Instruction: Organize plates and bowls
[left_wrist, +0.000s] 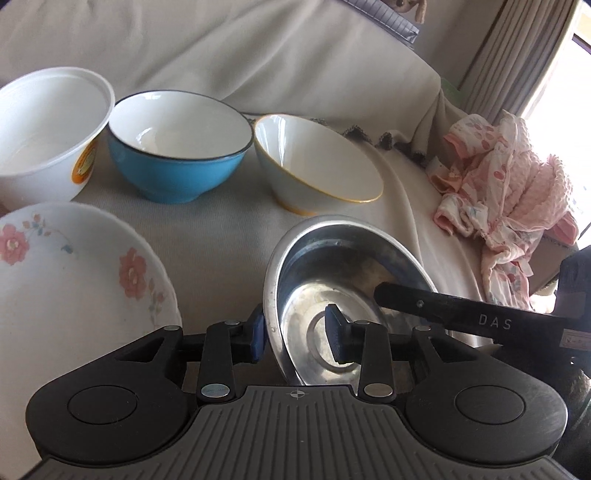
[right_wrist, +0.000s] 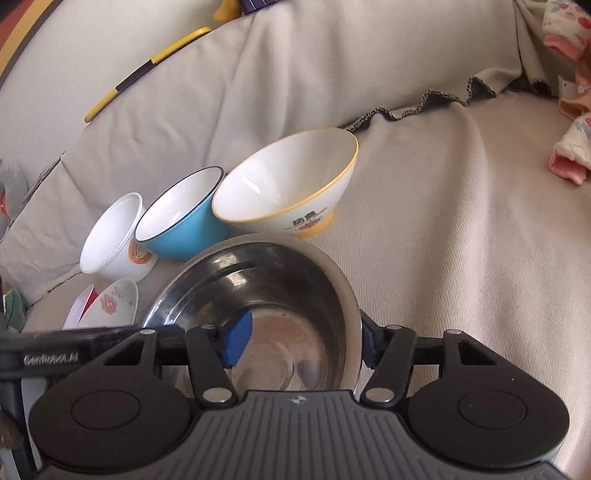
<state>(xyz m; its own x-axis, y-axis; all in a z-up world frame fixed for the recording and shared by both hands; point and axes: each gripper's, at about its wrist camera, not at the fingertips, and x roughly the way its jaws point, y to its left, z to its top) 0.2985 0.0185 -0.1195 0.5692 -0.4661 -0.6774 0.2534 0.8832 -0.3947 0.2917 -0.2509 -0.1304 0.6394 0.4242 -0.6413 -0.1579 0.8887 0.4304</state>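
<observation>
On sofa cover (left_wrist: 229, 236), left to right: white bowl (left_wrist: 44, 140) with flowered plate (left_wrist: 74, 280) in front of it, blue bowl (left_wrist: 177, 162), yellow-rimmed bowl (left_wrist: 317, 166) tilted, steel bowl (left_wrist: 343, 266) nearest and tipped, pink clothes (left_wrist: 509, 199) far right. Left tongs (left_wrist: 297, 338) released: one pad against outside of steel bowl's left wall, other inside over the base, rim between, not pinched. Right tongs (right_wrist: 303, 343) likewise released, astride right rim of same bowl: one pad inside, clear of wall, other just outside.
</observation>
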